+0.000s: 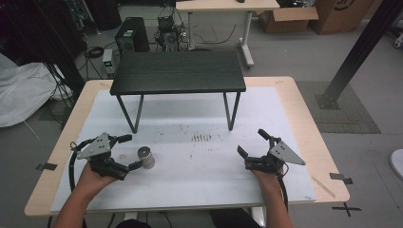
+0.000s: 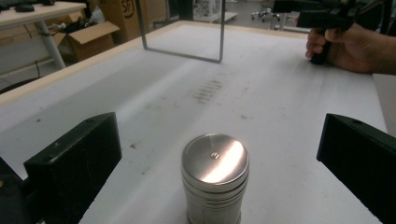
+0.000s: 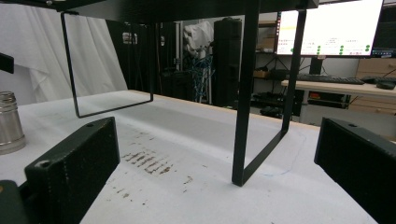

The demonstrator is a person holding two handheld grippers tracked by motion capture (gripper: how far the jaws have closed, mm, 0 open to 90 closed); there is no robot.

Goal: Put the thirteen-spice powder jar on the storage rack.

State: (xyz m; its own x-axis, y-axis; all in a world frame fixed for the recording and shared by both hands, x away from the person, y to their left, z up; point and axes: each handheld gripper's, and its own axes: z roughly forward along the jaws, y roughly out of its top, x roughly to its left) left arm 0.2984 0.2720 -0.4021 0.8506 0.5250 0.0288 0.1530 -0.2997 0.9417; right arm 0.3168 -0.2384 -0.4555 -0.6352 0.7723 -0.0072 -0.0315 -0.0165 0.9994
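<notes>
A small steel canister (image 1: 146,157) with a flat lid stands upright on the white mat (image 1: 199,175), left of centre. My left gripper (image 1: 132,151) is open right beside it, with its jaws reaching toward the canister from the left. In the left gripper view the canister (image 2: 215,179) stands between the two wide-apart jaws and touches neither. My right gripper (image 1: 251,142) is open on the right side of the mat with nothing between its jaws. In the right gripper view the canister (image 3: 8,123) shows at the far left edge.
A low black stand (image 1: 178,71) on thin metal legs straddles the back of the mat; one leg (image 3: 245,93) rises close ahead of the right gripper. Dark scuff marks (image 1: 201,137) spot the mat's middle. The hand holding the other gripper (image 2: 345,46) is far off across the mat.
</notes>
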